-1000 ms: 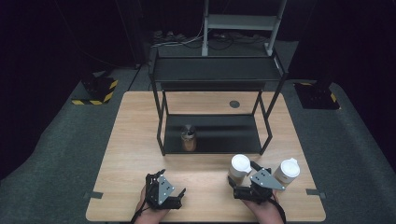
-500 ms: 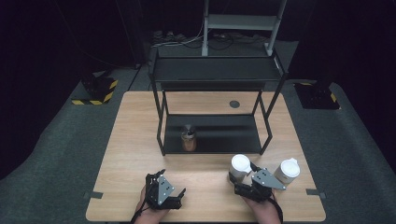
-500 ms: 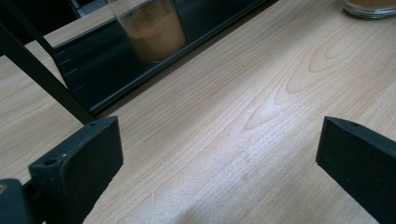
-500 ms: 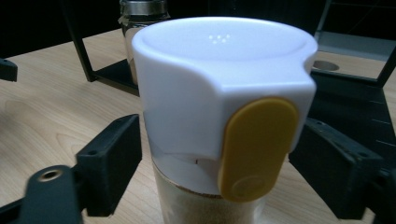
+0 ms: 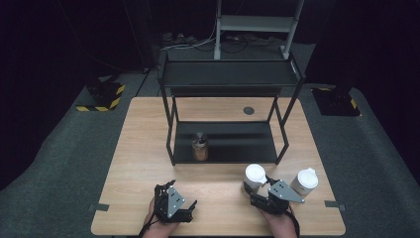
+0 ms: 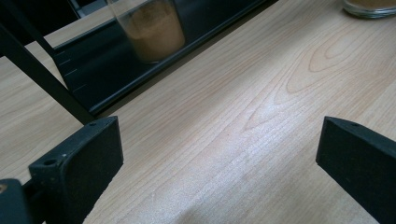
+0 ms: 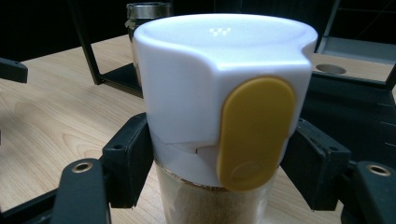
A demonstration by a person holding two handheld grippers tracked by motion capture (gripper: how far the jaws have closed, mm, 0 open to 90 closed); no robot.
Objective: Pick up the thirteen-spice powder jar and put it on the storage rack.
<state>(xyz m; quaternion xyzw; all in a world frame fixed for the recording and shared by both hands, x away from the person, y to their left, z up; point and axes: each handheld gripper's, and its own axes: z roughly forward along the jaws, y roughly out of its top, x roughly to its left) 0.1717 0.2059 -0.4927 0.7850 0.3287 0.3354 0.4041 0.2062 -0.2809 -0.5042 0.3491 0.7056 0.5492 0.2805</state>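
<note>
right claw: the right gripper (image 7: 212,168) has a black jaw on each side of a white-capped jar (image 7: 219,107), at the seam just under the cap; the jaws look to be touching it, so I judge it held, though how firmly is not clear.
jar in the claw: upright, long axis vertical, tan powder in the glass below the cap, a yellow tab on the cap facing the camera.
ahead of the claw: a black shelf rack (image 5: 225,79) stands beyond the jar; on its lower shelf, ahead and to the left, is a small brown jar (image 5: 200,148).
beside the claw: a second white-capped jar (image 5: 304,180) stands just to its right on the table (image 5: 138,148).
left claw: the left gripper (image 5: 173,202) is spread wide over bare wood, holding nothing, well to the left of the held jar.
nearer hand: the right, by far.
hard to make out: the held jar's base is cut off; whether it rests on the table or is lifted, I cannot tell.
</note>
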